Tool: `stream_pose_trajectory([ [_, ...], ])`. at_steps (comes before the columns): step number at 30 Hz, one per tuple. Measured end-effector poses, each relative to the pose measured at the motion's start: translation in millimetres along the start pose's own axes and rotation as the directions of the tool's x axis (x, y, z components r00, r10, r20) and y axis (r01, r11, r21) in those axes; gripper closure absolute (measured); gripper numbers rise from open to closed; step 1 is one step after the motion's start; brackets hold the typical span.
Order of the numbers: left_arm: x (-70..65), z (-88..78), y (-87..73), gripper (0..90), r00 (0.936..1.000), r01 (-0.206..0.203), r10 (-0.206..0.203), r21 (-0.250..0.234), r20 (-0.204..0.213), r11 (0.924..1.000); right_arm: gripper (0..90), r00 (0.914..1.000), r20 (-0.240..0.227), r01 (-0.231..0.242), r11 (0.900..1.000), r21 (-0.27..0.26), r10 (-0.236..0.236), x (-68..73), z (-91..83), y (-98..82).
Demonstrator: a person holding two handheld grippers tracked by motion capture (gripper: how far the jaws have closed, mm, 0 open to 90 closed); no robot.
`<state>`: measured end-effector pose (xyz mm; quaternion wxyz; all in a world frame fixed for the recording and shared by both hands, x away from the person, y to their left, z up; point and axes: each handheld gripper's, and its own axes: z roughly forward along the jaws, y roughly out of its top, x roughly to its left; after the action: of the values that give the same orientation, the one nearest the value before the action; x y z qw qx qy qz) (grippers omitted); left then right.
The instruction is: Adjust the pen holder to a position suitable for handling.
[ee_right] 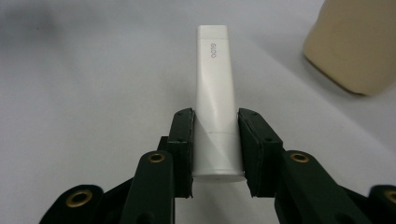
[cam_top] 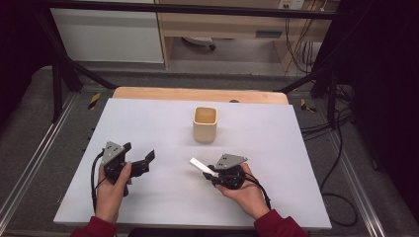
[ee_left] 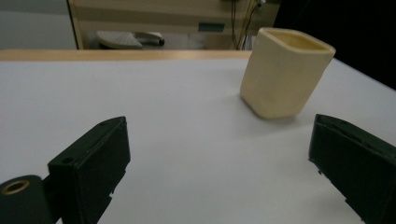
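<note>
A cream square cup stands upright at the middle of the white table top, toward the back. My right gripper is at the front right of centre, shut on a white tube that sticks out from its jaws toward the upper left. In the right gripper view the tube is pinched near its cap end, with the cup at the upper right. My left gripper rests at the front left, open and holding nothing. Its view shows the cup ahead to the right.
A wooden strip runs along the table's far edge. Black frame bars and cables stand around the table, with cables trailing on the right floor. White cabinets and a wooden shelf unit lie beyond.
</note>
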<state>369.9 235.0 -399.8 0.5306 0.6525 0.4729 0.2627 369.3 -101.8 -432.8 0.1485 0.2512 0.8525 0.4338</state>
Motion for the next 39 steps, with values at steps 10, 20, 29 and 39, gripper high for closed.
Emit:
stream_pose_trajectory([
  [10, -9.0, 8.1, -14.3, 5.9, 0.9973, 0.060, -0.061, 0.033, 0.042, 0.9977, 67.3, 0.9992, 0.037, -0.010, 0.999, -0.051, 0.012, 2.2, 8.6, -4.3],
  [20, -30.2, 2.6, -18.8, 5.2, 0.9826, 0.109, -0.109, 0.009, 0.151, 0.9940, 67.3, 0.9976, 0.057, -0.031, 0.991, -0.134, 0.039, 2.0, 2.6, 0.5],
  [29, -42.7, 1.2, -19.7, 4.5, 0.9732, 0.114, -0.108, -0.019, 0.203, 0.9933, 67.3, 0.9966, 0.067, -0.032, 0.974, -0.226, 0.048, 7.2, -1.8, 10.8],
  [39, -52.1, 2.0, -20.5, 4.7, 0.9389, 0.183, -0.170, -0.016, 0.299, 0.9829, 67.3, 0.9964, 0.079, -0.007, 0.962, -0.273, 0.029, 15.5, -5.0, 16.8],
])
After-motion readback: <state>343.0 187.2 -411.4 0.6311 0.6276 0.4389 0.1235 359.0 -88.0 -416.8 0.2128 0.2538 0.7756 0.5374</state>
